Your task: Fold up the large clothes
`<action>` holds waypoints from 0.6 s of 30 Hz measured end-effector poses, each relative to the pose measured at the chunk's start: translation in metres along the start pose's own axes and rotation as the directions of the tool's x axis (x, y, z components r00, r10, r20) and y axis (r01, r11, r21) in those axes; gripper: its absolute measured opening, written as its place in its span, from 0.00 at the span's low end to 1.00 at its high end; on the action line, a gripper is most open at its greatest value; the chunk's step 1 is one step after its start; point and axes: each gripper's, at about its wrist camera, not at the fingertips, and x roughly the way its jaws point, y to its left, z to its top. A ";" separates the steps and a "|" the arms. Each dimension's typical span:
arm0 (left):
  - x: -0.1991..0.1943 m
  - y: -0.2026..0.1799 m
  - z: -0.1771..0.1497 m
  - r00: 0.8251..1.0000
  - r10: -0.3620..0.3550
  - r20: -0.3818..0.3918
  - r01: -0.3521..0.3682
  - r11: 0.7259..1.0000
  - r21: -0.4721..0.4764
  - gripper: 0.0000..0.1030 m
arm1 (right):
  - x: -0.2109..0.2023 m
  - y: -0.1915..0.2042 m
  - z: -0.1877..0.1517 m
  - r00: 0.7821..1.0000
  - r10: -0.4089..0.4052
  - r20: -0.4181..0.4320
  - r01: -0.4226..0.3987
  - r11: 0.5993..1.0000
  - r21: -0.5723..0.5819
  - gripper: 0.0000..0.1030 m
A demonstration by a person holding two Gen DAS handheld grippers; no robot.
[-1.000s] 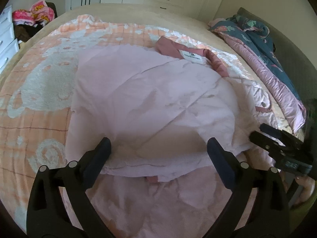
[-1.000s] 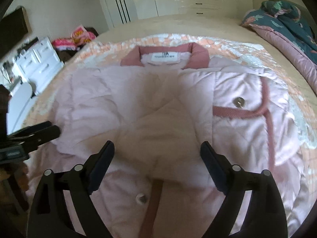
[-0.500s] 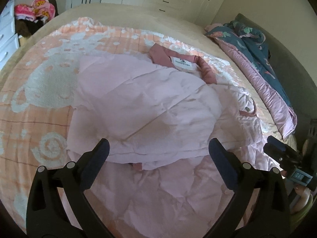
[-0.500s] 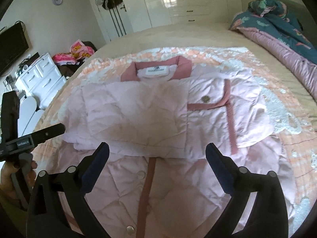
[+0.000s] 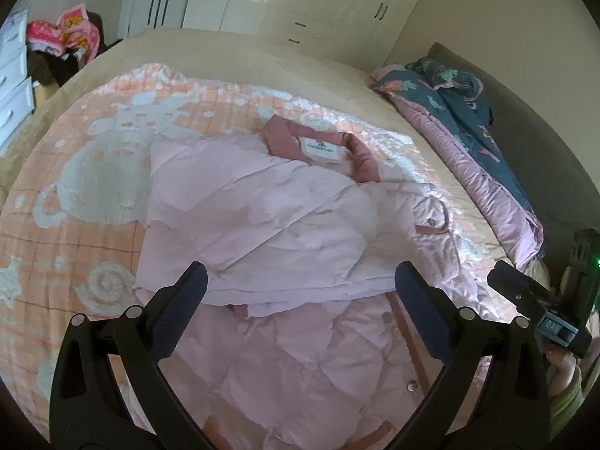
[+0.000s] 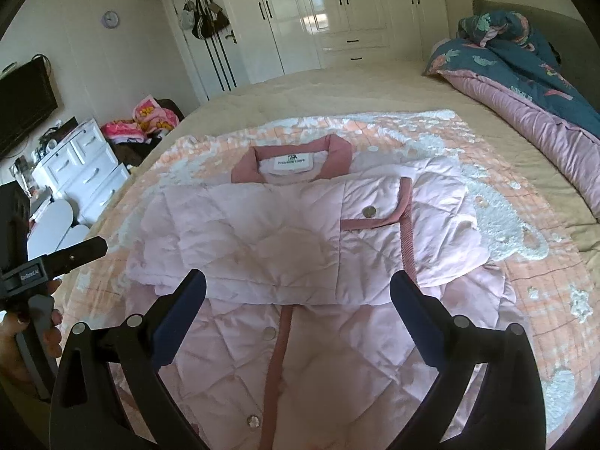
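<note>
A pale pink quilted jacket (image 6: 285, 240) with a darker pink collar and trim lies front up on the bed, collar at the far end. Both sleeves are folded across its chest. It also shows in the left wrist view (image 5: 270, 225). My left gripper (image 5: 300, 288) is open and empty, held above the jacket's lower left part. My right gripper (image 6: 298, 292) is open and empty, held above the jacket's lower middle, over the snap placket. Each gripper shows at the edge of the other's view.
The jacket rests on an orange and white patterned blanket (image 6: 525, 225) over a beige bed. A rolled teal and pink duvet (image 6: 525, 75) lies along the right side. White drawers (image 6: 82, 165) and a clothes pile (image 6: 146, 120) stand left of the bed. White wardrobes (image 6: 318, 18) fill the far wall.
Both grippers have pulled back and risen away from the jacket, still open. More of the jacket's lower part and the room shows now.
</note>
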 end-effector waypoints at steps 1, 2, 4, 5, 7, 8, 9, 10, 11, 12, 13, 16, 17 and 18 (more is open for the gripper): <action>-0.002 -0.002 0.000 1.000 -0.003 0.004 0.003 1.000 0.007 0.91 | -0.002 0.000 0.000 1.000 -0.001 0.005 0.001 1.000 -0.003 0.95; -0.006 -0.006 -0.001 1.000 -0.011 0.011 0.011 1.000 0.018 0.91 | -0.005 0.000 0.001 1.000 -0.002 0.011 0.002 1.000 -0.003 0.95; -0.011 -0.010 0.000 1.000 -0.014 0.022 0.013 0.999 0.031 0.91 | -0.011 -0.001 0.001 1.000 0.002 0.022 -0.002 1.000 0.003 0.95; -0.014 -0.011 0.000 0.999 -0.016 0.029 0.015 0.999 0.032 0.91 | -0.015 -0.002 0.001 1.000 0.003 0.029 -0.003 1.000 0.004 0.95; -0.017 -0.014 0.000 0.999 -0.025 0.035 0.023 0.999 0.033 0.91 | -0.020 -0.003 0.000 0.999 -0.001 0.037 0.001 1.000 0.007 0.95; -0.018 -0.015 0.000 0.999 -0.026 0.035 0.025 0.999 0.035 0.91 | -0.022 -0.003 0.001 0.999 0.001 0.040 -0.001 1.000 0.007 0.95; -0.020 -0.017 -0.001 0.999 -0.028 0.038 0.026 0.999 0.042 0.91 | -0.025 -0.004 0.001 0.999 0.002 0.043 -0.002 1.000 0.008 0.95; -0.021 -0.019 -0.001 0.999 -0.028 0.040 0.026 0.998 0.049 0.91 | -0.027 -0.004 0.001 0.999 0.000 0.047 -0.001 1.000 0.007 0.95; -0.023 -0.021 -0.002 0.999 -0.026 0.040 0.024 0.998 0.054 0.91 | -0.030 -0.004 0.001 0.999 -0.001 0.051 0.000 1.000 0.005 0.95; -0.024 -0.022 -0.002 0.999 -0.027 0.042 0.025 0.998 0.055 0.91 | -0.033 -0.003 0.001 0.998 -0.001 0.056 0.000 1.000 0.003 0.95; -0.025 -0.023 -0.003 0.999 -0.030 0.044 0.027 0.998 0.056 0.91 | -0.036 -0.004 0.001 0.998 -0.001 0.059 0.001 1.000 0.002 0.95; -0.028 -0.027 -0.005 0.999 -0.031 0.045 0.028 0.998 0.064 0.91 | -0.042 -0.005 0.002 0.998 0.001 0.066 -0.002 1.000 0.001 0.95; -0.029 -0.029 -0.006 0.998 -0.035 0.047 0.032 0.997 0.068 0.91 | -0.044 -0.005 0.002 0.998 0.002 0.067 -0.002 1.000 -0.001 0.95; -0.030 -0.030 -0.007 0.998 -0.037 0.047 0.034 0.997 0.071 0.91 | -0.045 -0.005 0.002 0.998 0.001 0.069 0.000 1.000 -0.003 0.95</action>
